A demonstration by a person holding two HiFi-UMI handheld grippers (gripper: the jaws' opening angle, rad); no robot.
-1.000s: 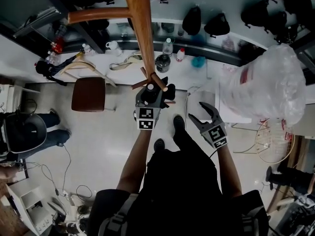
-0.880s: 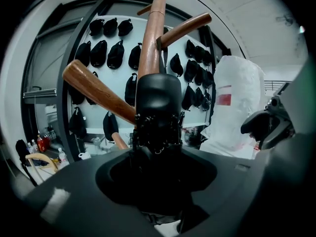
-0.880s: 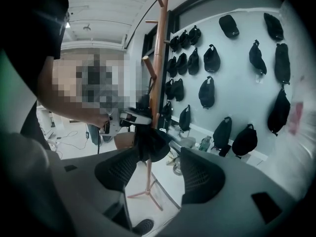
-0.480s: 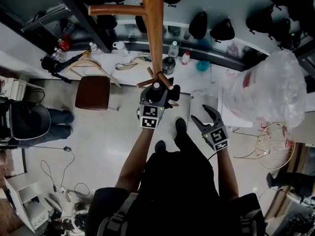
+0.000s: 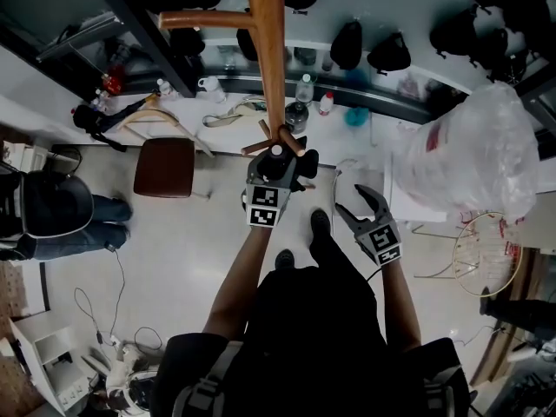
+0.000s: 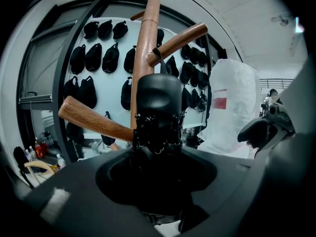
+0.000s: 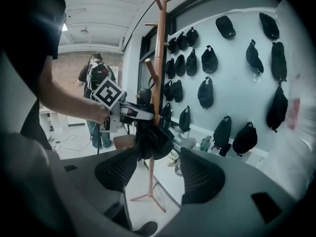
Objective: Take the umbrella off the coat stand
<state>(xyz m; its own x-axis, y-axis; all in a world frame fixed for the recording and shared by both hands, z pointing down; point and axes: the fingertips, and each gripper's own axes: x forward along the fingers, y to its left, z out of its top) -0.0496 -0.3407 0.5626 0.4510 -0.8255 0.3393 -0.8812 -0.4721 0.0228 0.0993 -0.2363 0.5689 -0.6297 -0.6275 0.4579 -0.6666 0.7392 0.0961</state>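
The wooden coat stand (image 5: 269, 50) runs down the middle of the head view, and its pegs branch off the pole (image 6: 145, 48) in the left gripper view. A folded black umbrella (image 5: 298, 167) hangs against the pole. My left gripper (image 5: 274, 165) is shut on its upper part (image 6: 158, 107). In the right gripper view the umbrella's canopy (image 7: 152, 137) droops below that grip, beside the stand (image 7: 158, 58). My right gripper (image 5: 360, 200) is open a short way to the right of the stand. Nothing is between its fingers (image 7: 155, 169).
A brown stool (image 5: 163, 167) stands left of the stand. A large clear plastic bag (image 5: 473, 155) fills the right side, with a wire basket (image 5: 486, 254) below it. Bottles sit on a counter (image 5: 300, 85). Black caps (image 7: 222, 83) hang on the wall. A person (image 7: 96, 83) stands behind.
Both grippers keep their places and grips. The head view has shifted a little, so the stand and room sit slightly lower in the frame.
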